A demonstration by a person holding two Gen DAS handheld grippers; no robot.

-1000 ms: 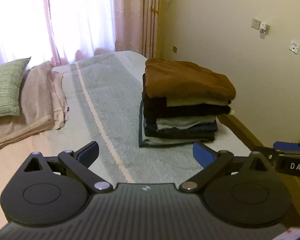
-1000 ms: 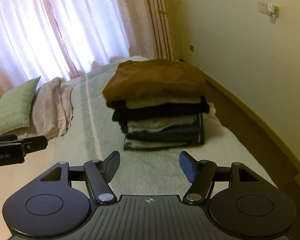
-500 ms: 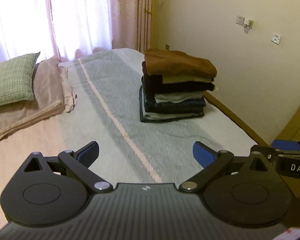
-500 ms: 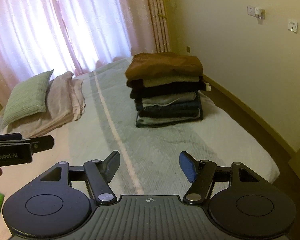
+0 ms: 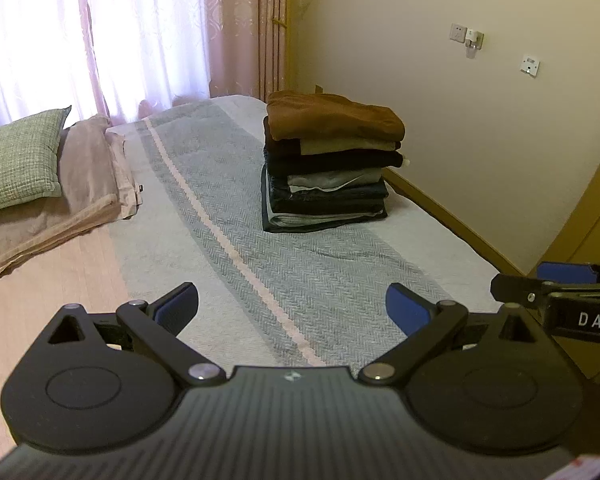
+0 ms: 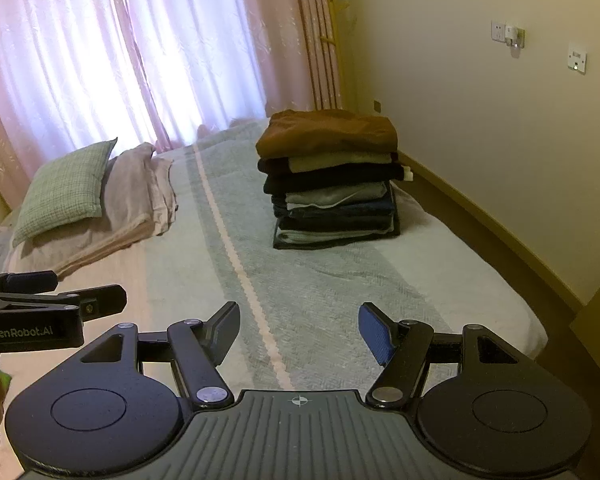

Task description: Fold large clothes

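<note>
Striped bed was seen beneath both tools; left tool and right tool were held apart, empty. Folded clothes stack sat far side, near edge; toppling was judged possible if bumped.

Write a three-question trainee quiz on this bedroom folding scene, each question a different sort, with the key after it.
1. True or false: the left gripper is shut on a garment.
2. Multiple choice: which colour is the top item of the stack of folded clothes? A) white B) brown C) green
3. Fill in: the green pillow rests on a folded pink ____.

Key
1. False. Both the left gripper and the right gripper are open and hold nothing, above the bed.
2. B. The brown garment lies on top.
3. Blanket: the pink blanket lies under the pillow.
</note>
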